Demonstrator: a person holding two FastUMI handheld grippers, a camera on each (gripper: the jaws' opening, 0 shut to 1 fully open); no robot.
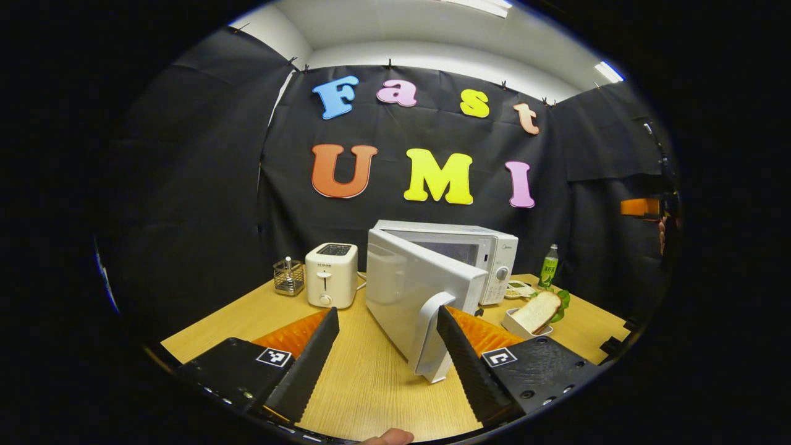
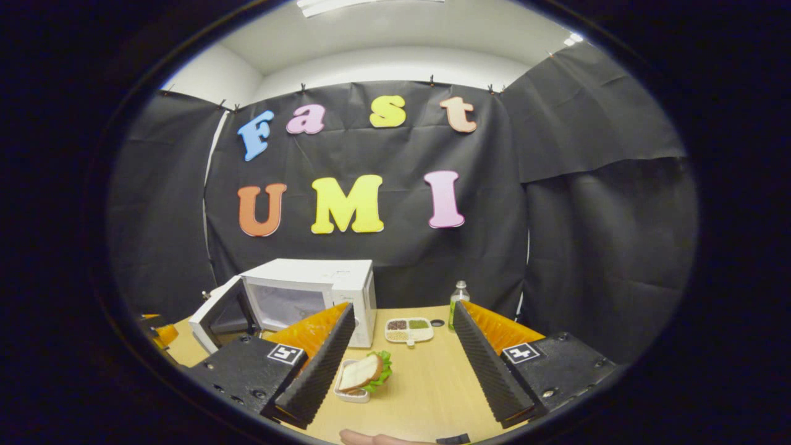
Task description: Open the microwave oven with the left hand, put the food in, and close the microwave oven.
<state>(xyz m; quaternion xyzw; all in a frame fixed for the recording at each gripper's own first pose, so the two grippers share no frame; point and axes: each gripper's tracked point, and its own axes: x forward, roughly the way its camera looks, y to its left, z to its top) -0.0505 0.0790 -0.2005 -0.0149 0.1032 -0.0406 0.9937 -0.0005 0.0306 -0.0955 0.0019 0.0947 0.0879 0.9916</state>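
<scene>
Centrally in the left gripper view, the microwave oven (image 1: 469,253) stands on the desk (image 1: 371,383) with its door (image 1: 408,296) swung partly open toward the camera. The left gripper (image 1: 388,352) is spread wide and holds nothing; the door's white handle (image 1: 432,337) lies between its fingers, just beside the right-hand one, though contact cannot be judged. At right of centre, the food (image 1: 539,310), a slice of bread on green leaves in a white tray, sits near the oven's front corner. This view also includes a toaster (image 1: 332,275) and a wire holder (image 1: 288,276) at left, and a green bottle (image 1: 548,266).

Seen from the right gripper view, the right gripper (image 2: 401,361) is likewise wide open and empty, with the food (image 2: 361,374) low in the frame just beside its left-hand finger. A compartment dish (image 2: 408,329) lies beyond, beside the microwave oven (image 2: 309,296).
</scene>
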